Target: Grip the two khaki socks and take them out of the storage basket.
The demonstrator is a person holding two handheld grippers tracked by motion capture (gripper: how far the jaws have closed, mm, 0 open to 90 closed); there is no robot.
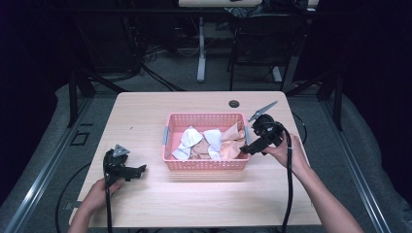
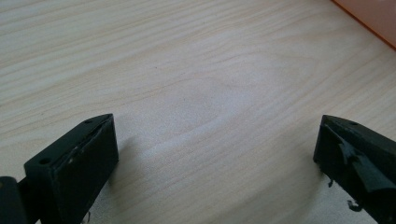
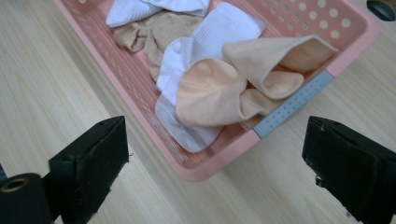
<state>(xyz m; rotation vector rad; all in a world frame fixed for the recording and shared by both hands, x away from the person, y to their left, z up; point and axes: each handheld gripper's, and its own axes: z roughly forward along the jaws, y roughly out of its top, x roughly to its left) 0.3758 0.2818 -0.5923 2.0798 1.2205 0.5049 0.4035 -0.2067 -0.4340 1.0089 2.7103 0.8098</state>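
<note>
The right gripper (image 1: pixel 248 147) is hovering with its jaws spread wide, grasping nothing, just beside the right end of the pink basket (image 1: pixel 204 164), where peach and white socks (image 3: pixel 219 88) are lying in a heap. The left gripper (image 1: pixel 137 171) is hanging released over the bare wooden table (image 1: pixel 145 116), well apart from the basket.

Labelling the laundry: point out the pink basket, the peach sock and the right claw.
pink basket (image 1: pixel 206 165), high view, near wall.
peach sock (image 3: pixel 210 93), right gripper view, rounded toe end.
right claw (image 1: pixel 246 148), high view, between its fingertips.
</note>
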